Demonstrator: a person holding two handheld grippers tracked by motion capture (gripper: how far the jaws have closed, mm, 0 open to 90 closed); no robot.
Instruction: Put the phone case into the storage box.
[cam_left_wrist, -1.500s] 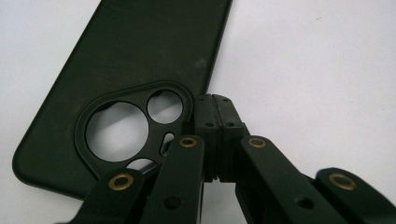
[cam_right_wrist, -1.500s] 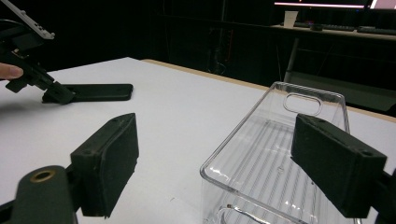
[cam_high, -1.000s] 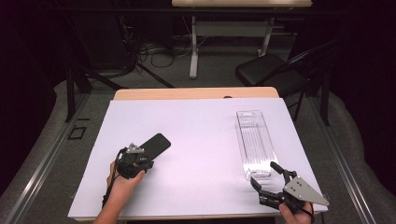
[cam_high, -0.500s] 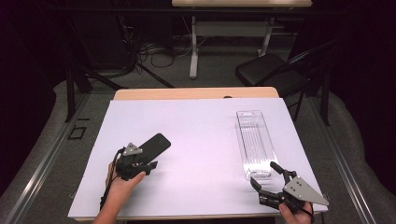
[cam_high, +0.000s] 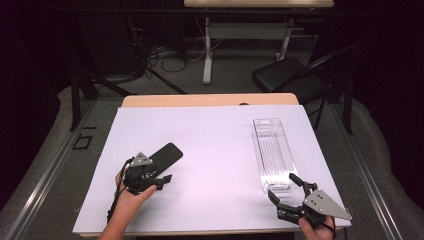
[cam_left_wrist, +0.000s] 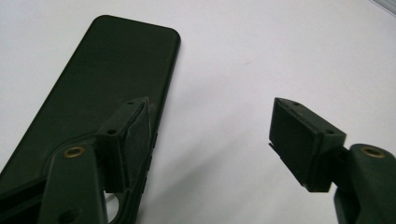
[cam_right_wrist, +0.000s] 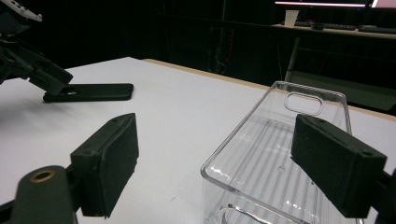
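Note:
A flat black phone case (cam_high: 167, 154) lies on the white table cover (cam_high: 215, 150) at the left. My left gripper (cam_high: 161, 171) is open at its near end. In the left gripper view one jaw hangs over the long edge of the black case (cam_left_wrist: 93, 79) and the other over bare cover, with nothing gripped in the left gripper (cam_left_wrist: 210, 126). A long clear plastic case (cam_high: 272, 152) lies at the right. My right gripper (cam_high: 283, 187) stands open just short of its near end. In the right gripper view the clear case (cam_right_wrist: 280, 154) sits partly between the jaws of the right gripper (cam_right_wrist: 215, 154).
The white cover ends at a wooden table edge (cam_high: 210, 100) at the back. A black chair (cam_high: 290, 77) and a desk leg (cam_high: 207, 50) stand on the floor beyond. The right gripper view shows the left gripper (cam_right_wrist: 28, 65) over the black case (cam_right_wrist: 88, 92).
The left gripper has shifted slightly toward the near edge beside the black case. The right gripper and both cases have stayed put.

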